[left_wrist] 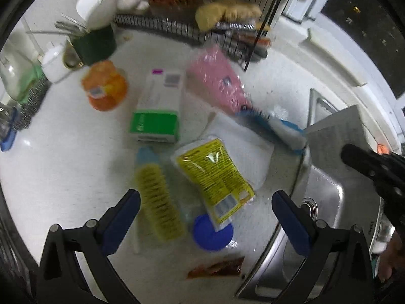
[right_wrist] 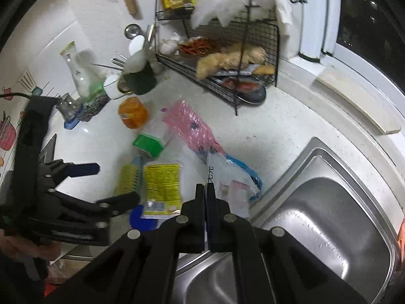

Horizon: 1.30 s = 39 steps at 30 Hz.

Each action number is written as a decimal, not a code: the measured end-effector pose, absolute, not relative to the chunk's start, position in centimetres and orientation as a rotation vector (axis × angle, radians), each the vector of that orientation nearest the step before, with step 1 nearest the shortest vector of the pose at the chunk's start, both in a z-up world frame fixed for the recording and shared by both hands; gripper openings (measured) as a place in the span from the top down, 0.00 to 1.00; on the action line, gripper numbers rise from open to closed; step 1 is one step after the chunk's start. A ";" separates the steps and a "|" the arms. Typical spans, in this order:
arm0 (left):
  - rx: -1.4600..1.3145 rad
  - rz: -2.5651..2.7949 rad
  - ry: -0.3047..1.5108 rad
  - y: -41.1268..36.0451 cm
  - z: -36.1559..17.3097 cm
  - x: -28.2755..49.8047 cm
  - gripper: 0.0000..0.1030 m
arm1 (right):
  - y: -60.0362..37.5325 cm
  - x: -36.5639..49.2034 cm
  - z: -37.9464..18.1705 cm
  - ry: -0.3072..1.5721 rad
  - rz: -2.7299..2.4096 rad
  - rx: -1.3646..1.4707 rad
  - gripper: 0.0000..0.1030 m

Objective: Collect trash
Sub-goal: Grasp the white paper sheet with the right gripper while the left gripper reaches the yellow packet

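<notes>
Left hand-held gripper [left_wrist: 206, 204] released, jaws wide apart, hanging above the desk [left_wrist: 63, 172] with nothing between the pads. Directly between and just ahead of its fingers: a yellow packet [left_wrist: 215, 174] lying flat, its lower end overlapping a blue lid [left_wrist: 211, 235]. Just inside the left finger, a yellow comb-like brush [left_wrist: 158, 202]. Further ahead, a green and white box [left_wrist: 158, 111], then an orange cup [left_wrist: 103, 86] off to the left and a pink bag [left_wrist: 215, 83] to the right. Near the right finger's base, close to the sink [left_wrist: 326, 192] edge, a red-brown wrapper [left_wrist: 215, 269].

Right hand-held gripper [right_wrist: 206, 190] clenched on a thin flat card [right_wrist: 209, 174], seen edge-on rising from between its pads, raised over the sink [right_wrist: 329, 215] edge. In the left wrist view, the same card [left_wrist: 334, 136] showing as a grey sheet at the tip of the black gripper. Beyond it, a crumpled white and blue bag [right_wrist: 235, 179] on the desk.
</notes>
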<state>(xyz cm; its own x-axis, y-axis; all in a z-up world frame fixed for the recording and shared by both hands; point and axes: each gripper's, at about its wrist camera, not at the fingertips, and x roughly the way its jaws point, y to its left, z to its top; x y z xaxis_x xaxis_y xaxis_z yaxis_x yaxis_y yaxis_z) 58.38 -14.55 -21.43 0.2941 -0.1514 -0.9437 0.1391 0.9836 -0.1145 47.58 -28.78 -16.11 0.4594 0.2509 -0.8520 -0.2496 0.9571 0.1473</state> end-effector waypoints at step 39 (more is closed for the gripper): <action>0.048 -0.142 1.275 -16.7 -26.3 61.0 0.83 | -29.8 50.2 -20.3 1.132 0.452 0.093 0.99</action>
